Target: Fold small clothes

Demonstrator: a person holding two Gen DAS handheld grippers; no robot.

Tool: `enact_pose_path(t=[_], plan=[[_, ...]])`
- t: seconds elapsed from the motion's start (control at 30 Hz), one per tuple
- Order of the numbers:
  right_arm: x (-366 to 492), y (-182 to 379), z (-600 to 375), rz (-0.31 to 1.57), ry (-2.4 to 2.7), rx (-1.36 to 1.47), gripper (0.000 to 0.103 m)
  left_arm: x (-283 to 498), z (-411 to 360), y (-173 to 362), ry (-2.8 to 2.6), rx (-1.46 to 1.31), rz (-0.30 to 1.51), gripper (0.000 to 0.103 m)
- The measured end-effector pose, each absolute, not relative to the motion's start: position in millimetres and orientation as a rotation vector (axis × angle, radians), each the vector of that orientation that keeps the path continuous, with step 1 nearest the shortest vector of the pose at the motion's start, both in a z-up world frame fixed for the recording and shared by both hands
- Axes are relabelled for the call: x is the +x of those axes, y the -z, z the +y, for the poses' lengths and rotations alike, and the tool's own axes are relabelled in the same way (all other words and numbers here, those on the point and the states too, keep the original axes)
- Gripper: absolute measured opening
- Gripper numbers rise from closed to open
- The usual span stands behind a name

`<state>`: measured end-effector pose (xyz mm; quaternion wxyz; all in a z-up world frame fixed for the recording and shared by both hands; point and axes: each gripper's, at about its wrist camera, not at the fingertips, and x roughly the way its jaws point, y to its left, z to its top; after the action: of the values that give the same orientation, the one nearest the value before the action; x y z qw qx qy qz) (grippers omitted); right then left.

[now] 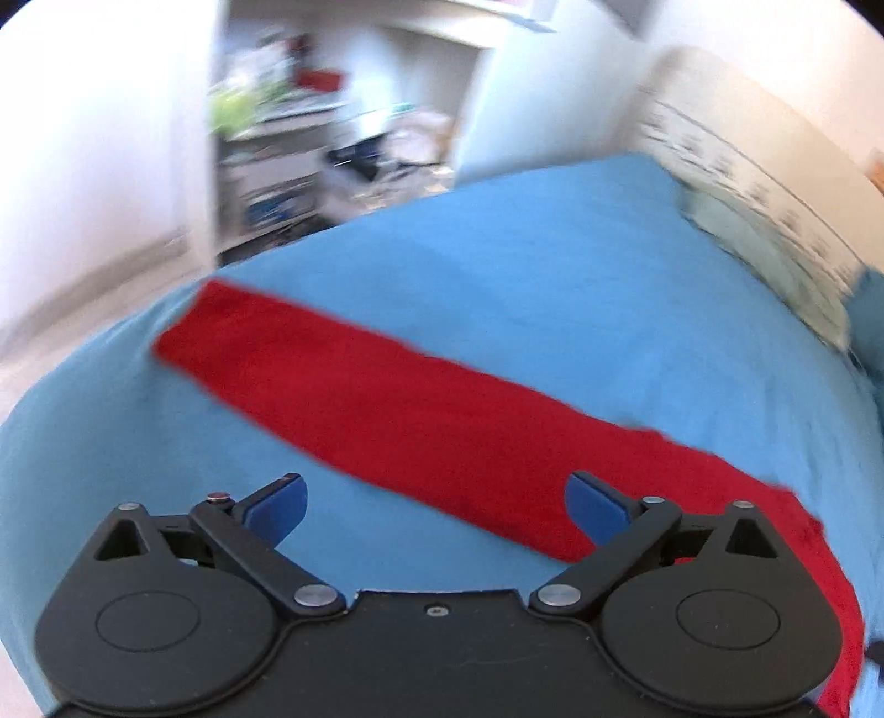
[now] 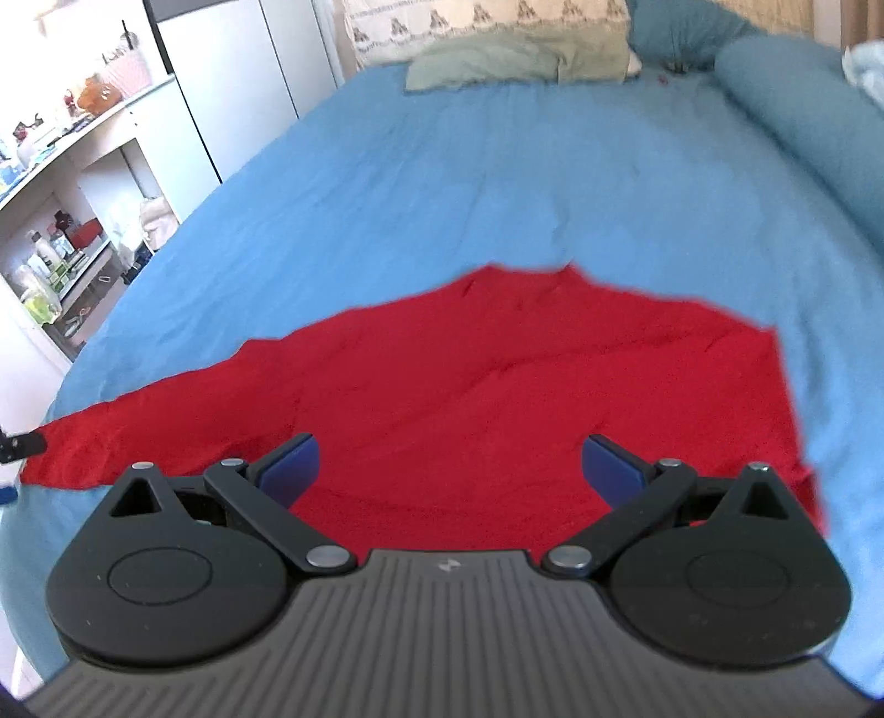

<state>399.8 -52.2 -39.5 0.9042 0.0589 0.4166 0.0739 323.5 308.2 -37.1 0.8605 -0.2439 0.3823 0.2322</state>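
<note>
A red garment (image 1: 420,408) lies spread flat on the blue bed sheet (image 1: 552,265). In the left wrist view one long red sleeve runs from upper left to lower right. My left gripper (image 1: 436,505) is open and empty, just above the sleeve's near edge. In the right wrist view the garment's body (image 2: 497,386) lies in front, with a sleeve stretching to the left. My right gripper (image 2: 450,469) is open and empty, hovering over the body's near part.
Pillows (image 2: 497,49) and a folded green cloth (image 2: 480,63) lie at the head of the bed. A rolled blue blanket (image 2: 801,110) lies along the right side. Cluttered white shelves (image 2: 61,182) stand left of the bed, beyond its edge.
</note>
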Motion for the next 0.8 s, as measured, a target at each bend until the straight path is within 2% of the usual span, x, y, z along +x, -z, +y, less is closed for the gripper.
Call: enact_pose_path(t=[0.1, 0.17, 0.53, 0.6, 0.67, 0.7, 0.73, 0.77, 0.8], plan=[[404, 56, -18, 0.879, -0.152, 0.107, 0.103, 320, 347, 67, -0.545, -0.548, 0.824, 0.082], [406, 69, 3, 0.887, -0.154, 0.089, 0.103, 322, 368, 84, -0.554, -0.592, 0.83, 0.064], [407, 100, 49, 0.898, -0.118, 0.077, 0.103, 347, 426, 107, -0.568, -0.569, 0.772, 0.052], [407, 103, 50, 0.894, -0.115, 0.085, 0.103, 351, 426, 109, -0.576, -0.539, 0.77, 0.047], [408, 107, 51, 0.895, -0.112, 0.095, 0.103, 352, 426, 110, -0.604, -0.515, 0.77, 0.029], [408, 109, 51, 0.895, -0.111, 0.103, 0.103, 353, 427, 111, -0.614, -0.513, 0.768, 0.025], [408, 109, 50, 0.894, -0.109, 0.112, 0.103, 353, 428, 111, -0.626, -0.513, 0.768, 0.014], [408, 110, 48, 0.891, -0.108, 0.121, 0.103, 354, 430, 111, -0.633, -0.514, 0.769, 0.007], [408, 110, 46, 0.886, -0.11, 0.132, 0.103, 355, 429, 109, -0.631, -0.518, 0.768, 0.007]])
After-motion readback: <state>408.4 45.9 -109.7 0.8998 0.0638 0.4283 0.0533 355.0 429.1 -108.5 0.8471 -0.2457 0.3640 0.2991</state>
